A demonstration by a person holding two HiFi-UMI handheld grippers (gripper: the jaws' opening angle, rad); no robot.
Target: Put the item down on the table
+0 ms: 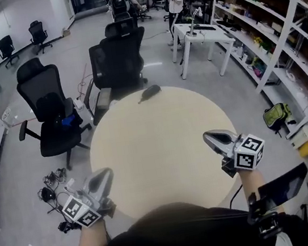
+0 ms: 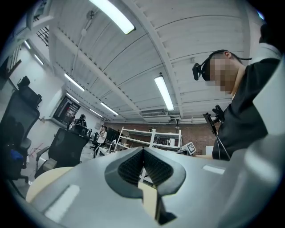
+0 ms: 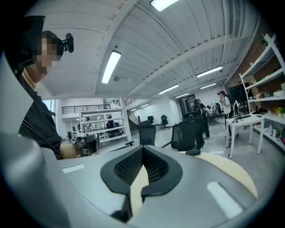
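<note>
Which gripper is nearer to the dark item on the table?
Right. The right gripper is over the table, near-right of the dark item; the left gripper sits off the table's near-left edge, farther.

So the item (image 1: 149, 93) is a small dark thing, longish and low, lying flat on the round cream table (image 1: 150, 172). It's right at the table's far rim, about the middle of that far edge from where I'm looking. It sits a bit slanted, with its thinner end pointing left. In the right gripper view it's just a flat dark lump on the tabletop's edge. I honestly can't tell what it is.
</note>
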